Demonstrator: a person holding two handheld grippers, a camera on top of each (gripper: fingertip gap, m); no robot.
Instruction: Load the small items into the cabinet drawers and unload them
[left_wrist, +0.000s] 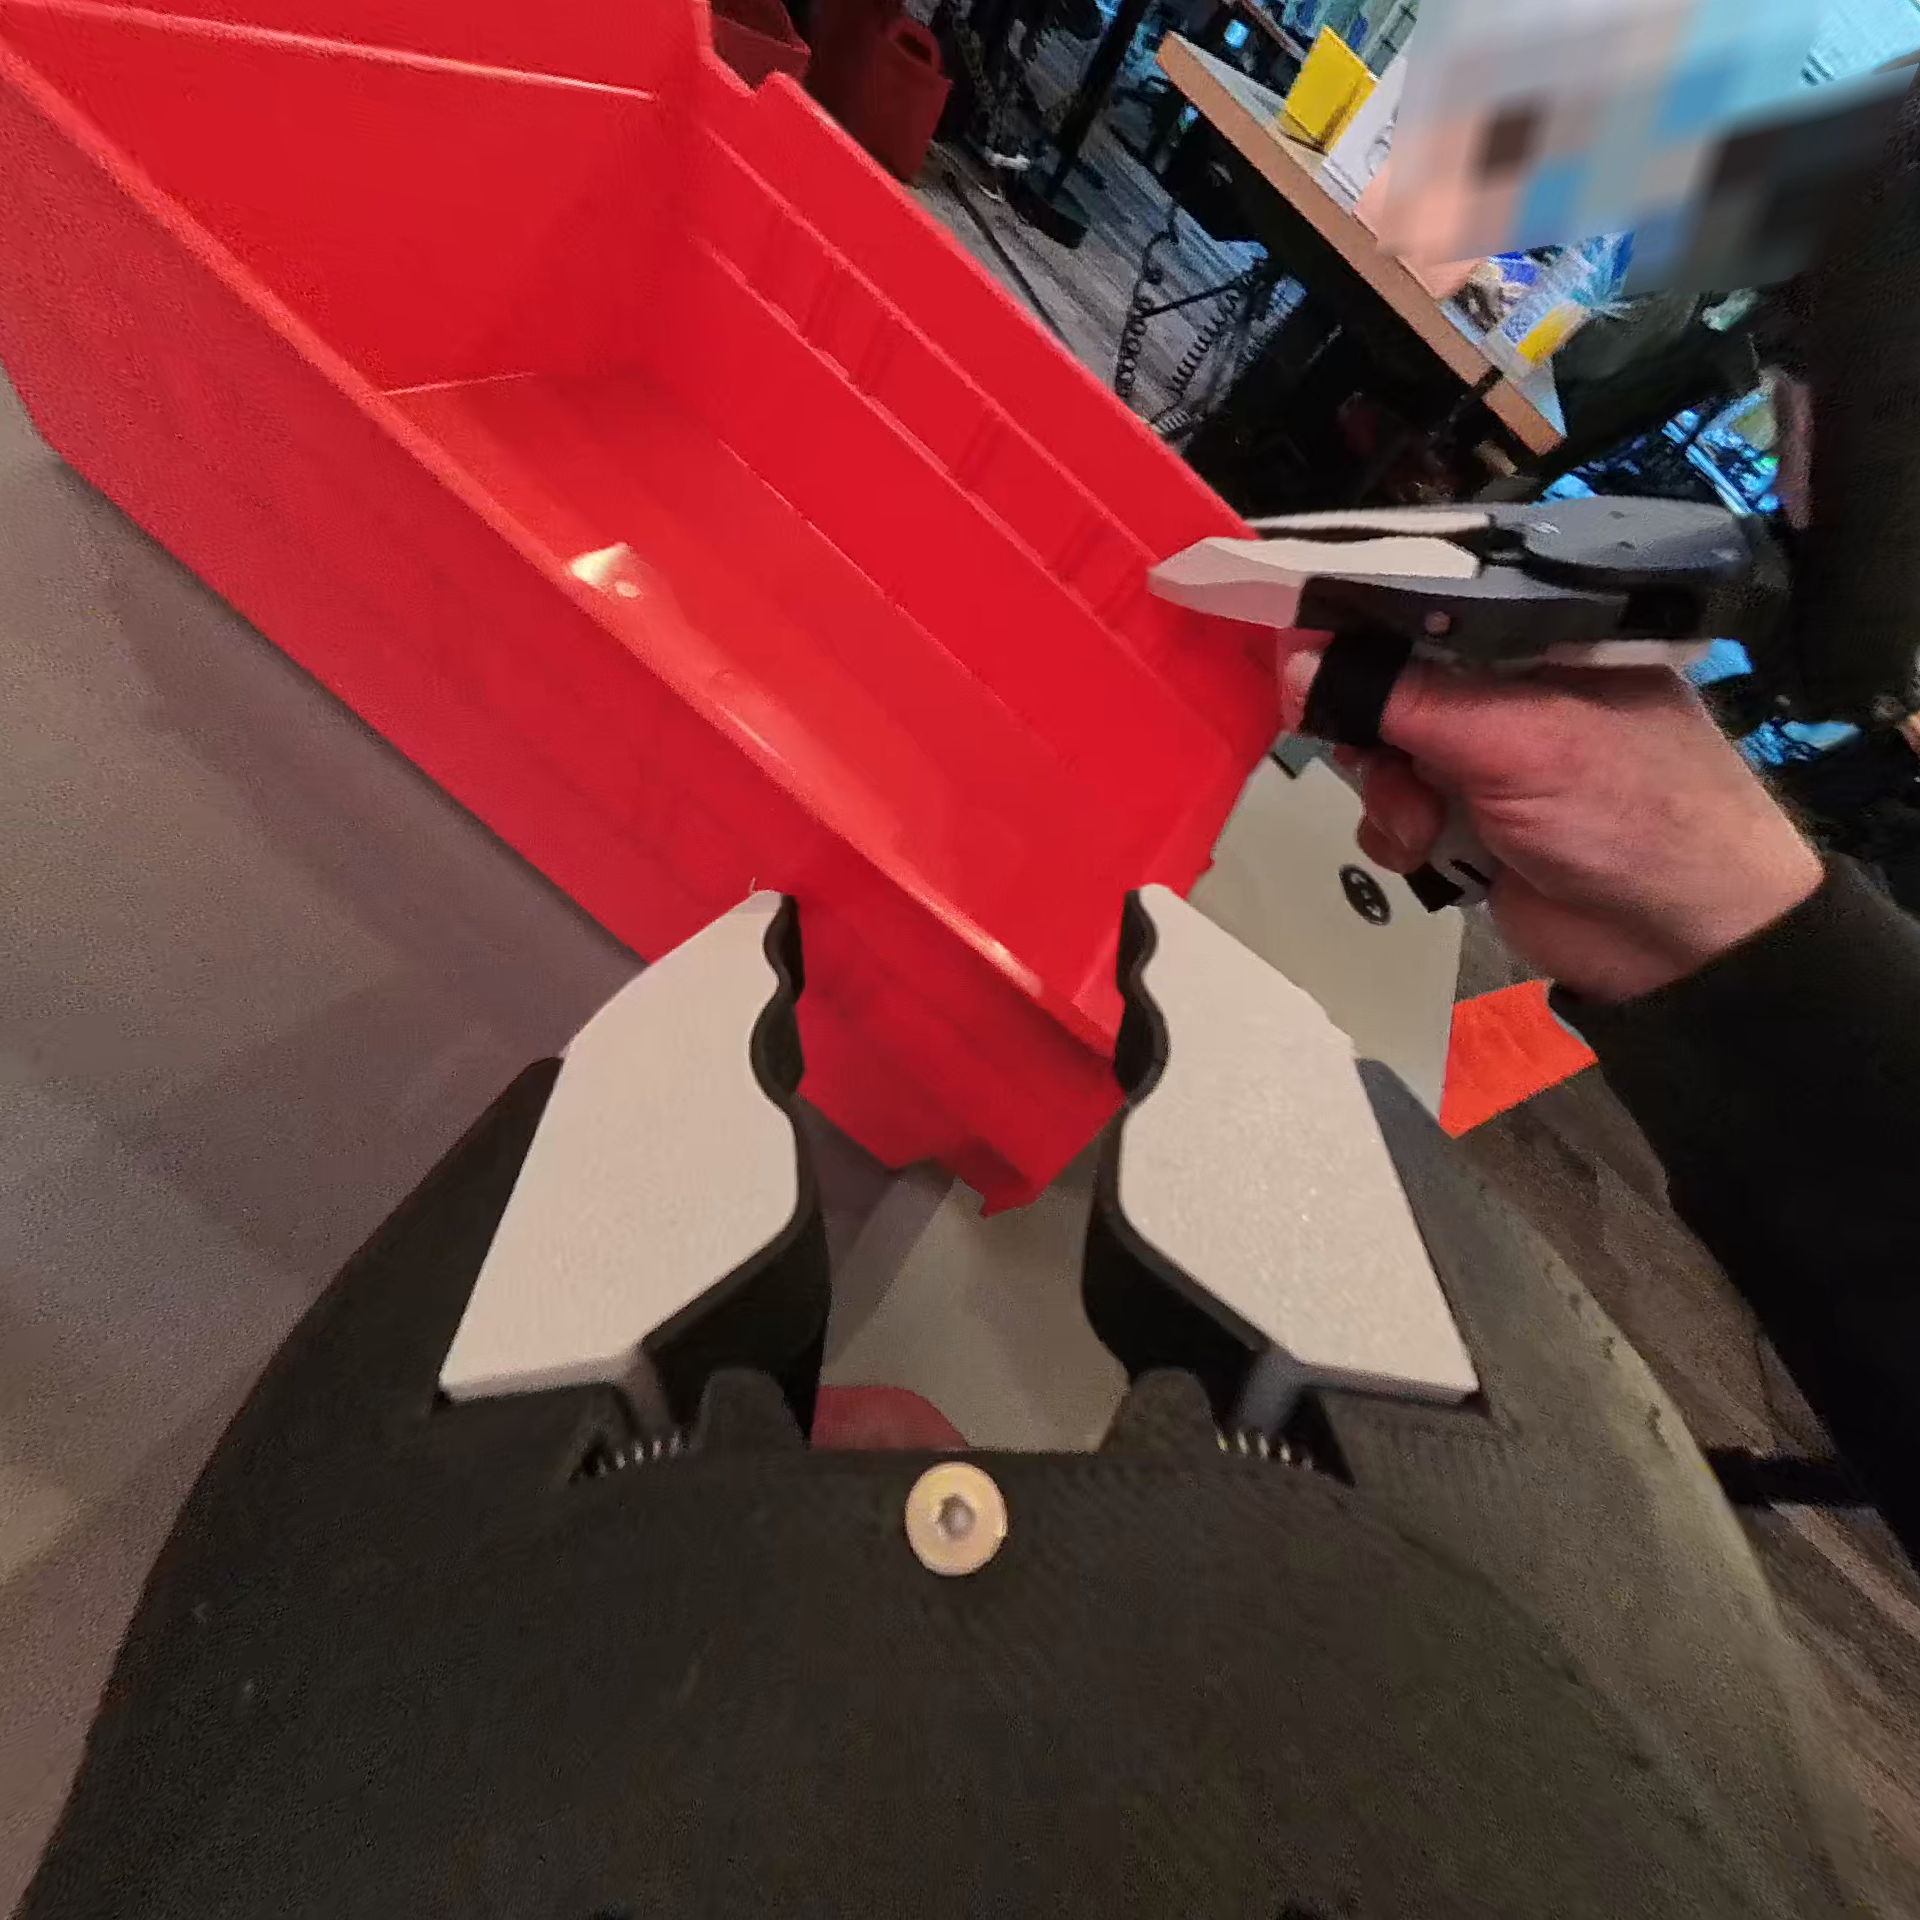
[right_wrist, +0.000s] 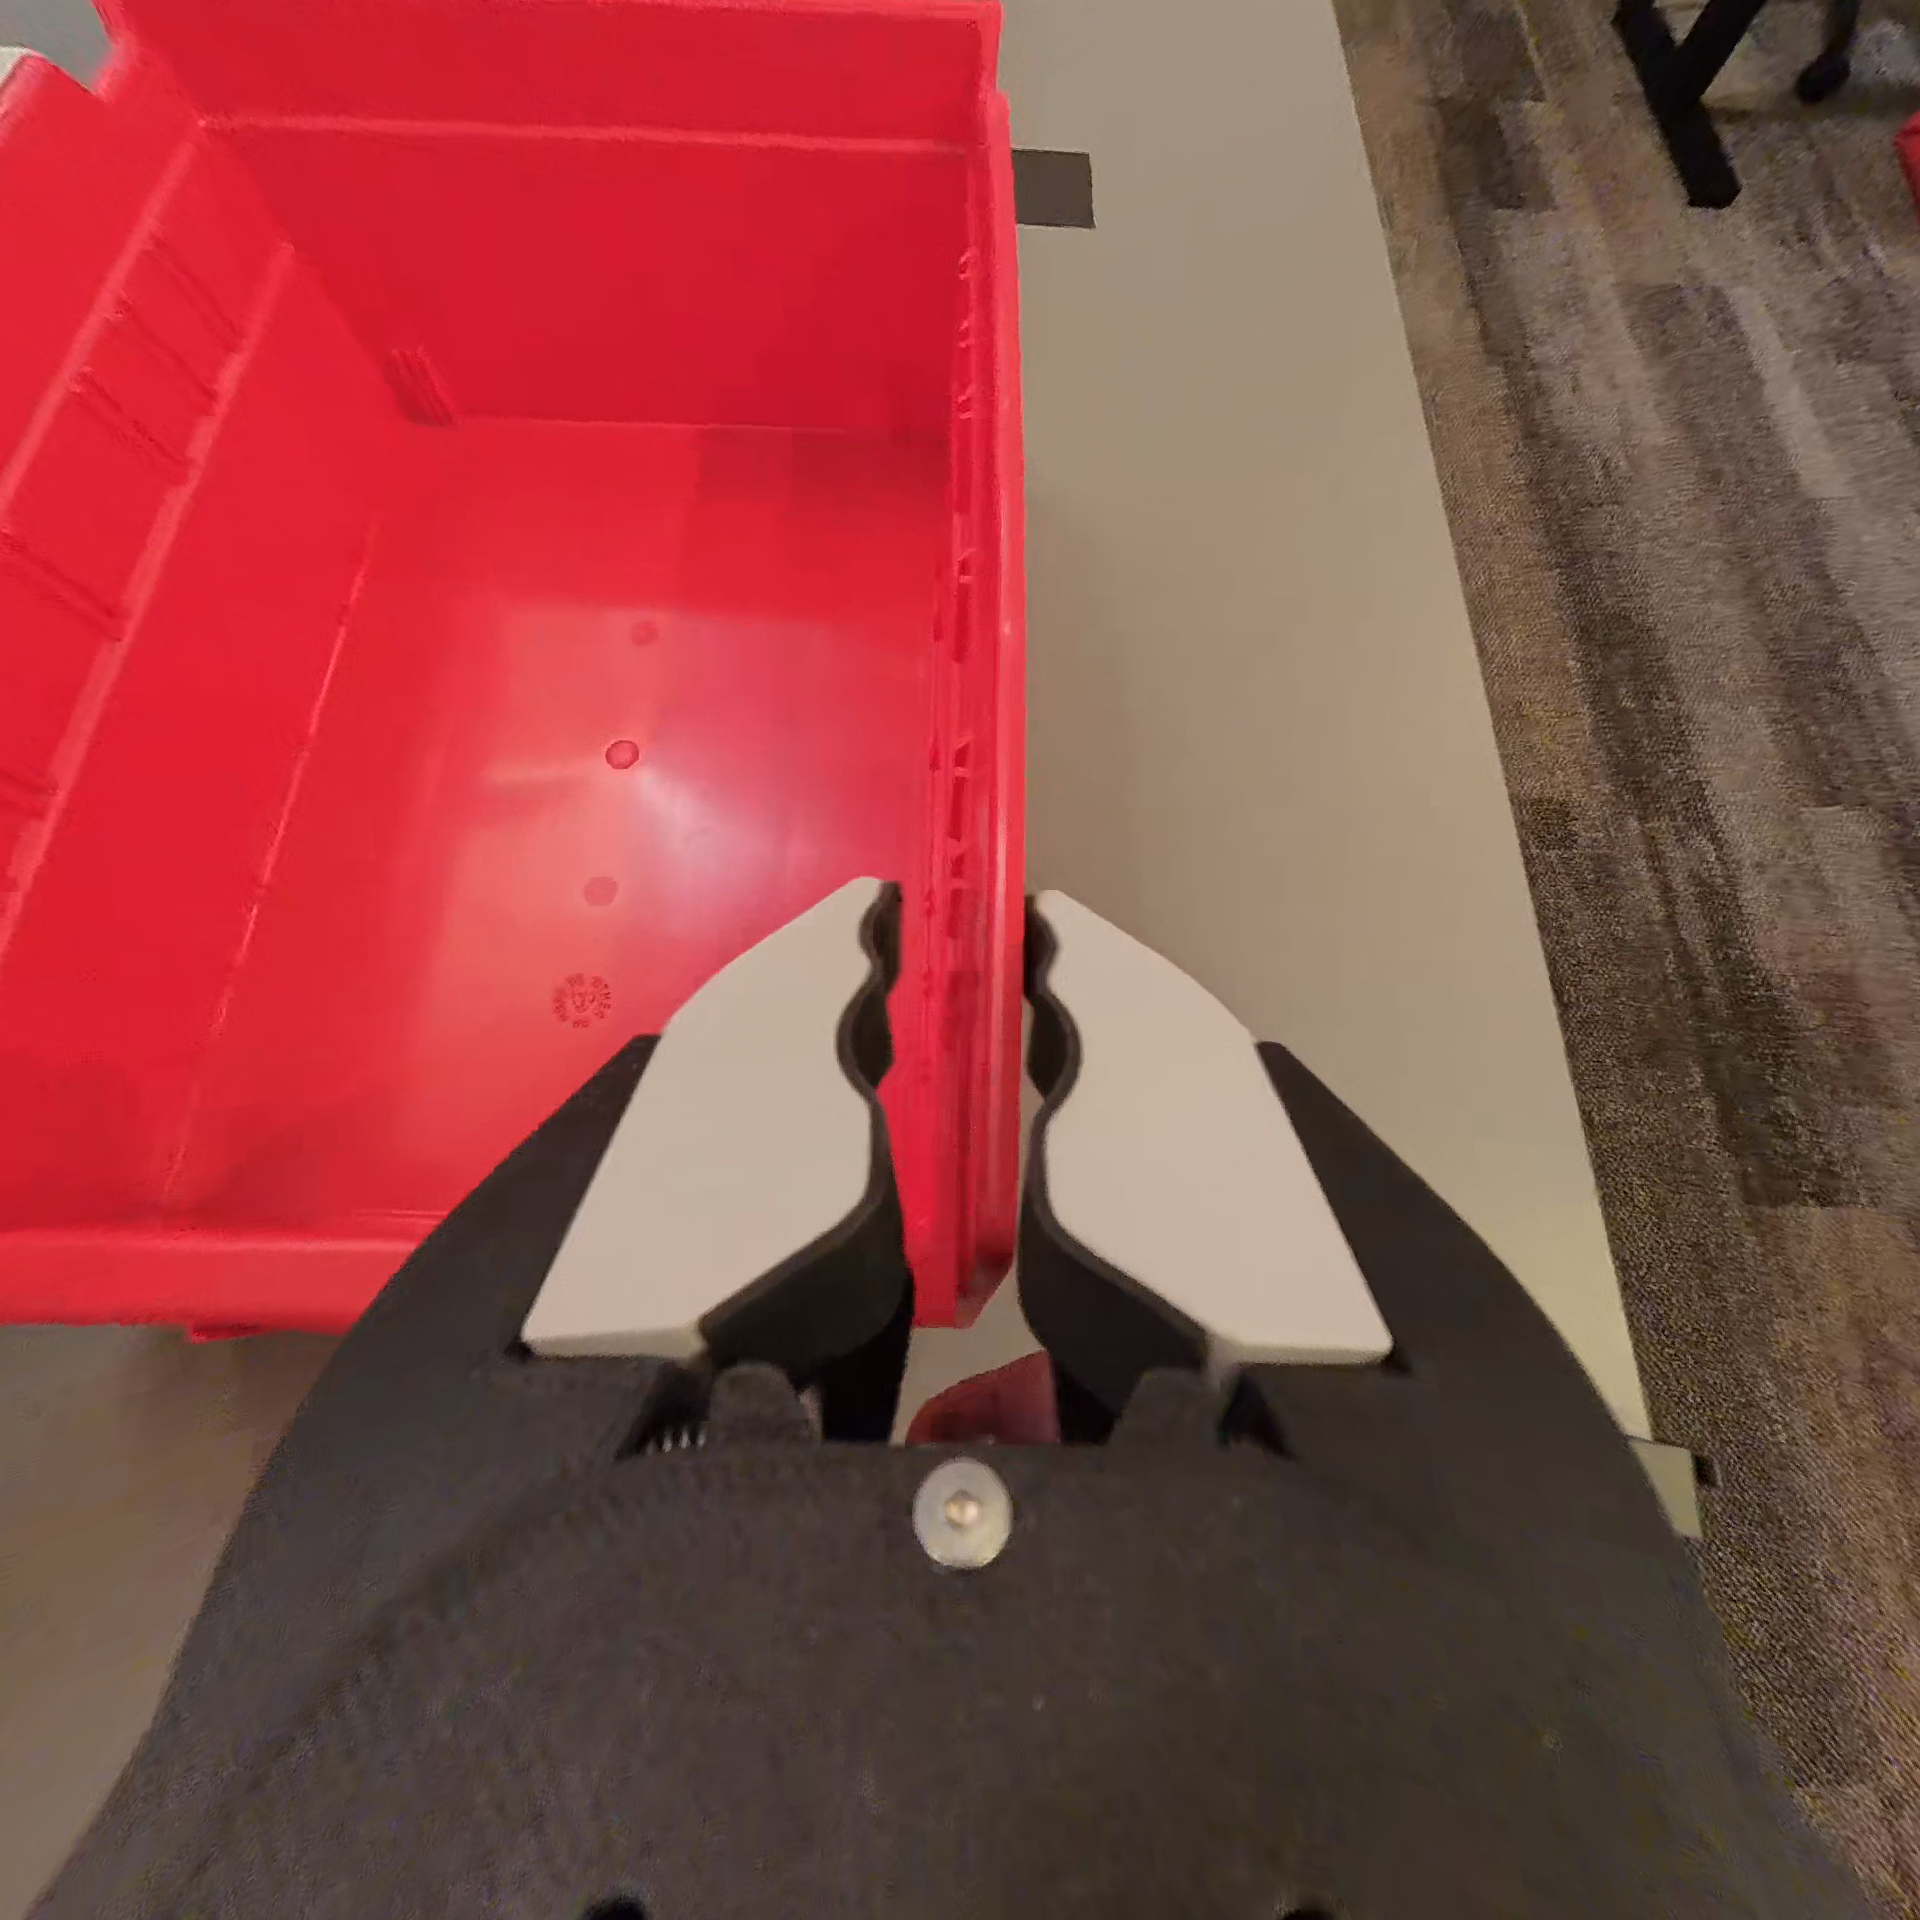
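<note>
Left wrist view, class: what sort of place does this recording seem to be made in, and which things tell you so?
Probably a workshop or lab. A red plastic bin sits on a grey table; behind stand a cluttered workbench and coiled cables.

A bin (right_wrist: 582, 582) stands on the worktop (right_wrist: 1247, 727), its right wall running along close to the worktop's right edge, with a strip of bare worktop between wall and edge. A piece of tape (right_wrist: 1055, 189) lies on the worktop just beside the bin's far right corner. Beyond the right edge lies the floor (right_wrist: 1683, 623).

The right gripper (right_wrist: 961, 904) straddles the bin's right wall near its near corner, one jaw inside the bin and one outside. The left gripper (left_wrist: 961, 914) sits at the bin's near corner, its jaws on either side of that corner.
</note>
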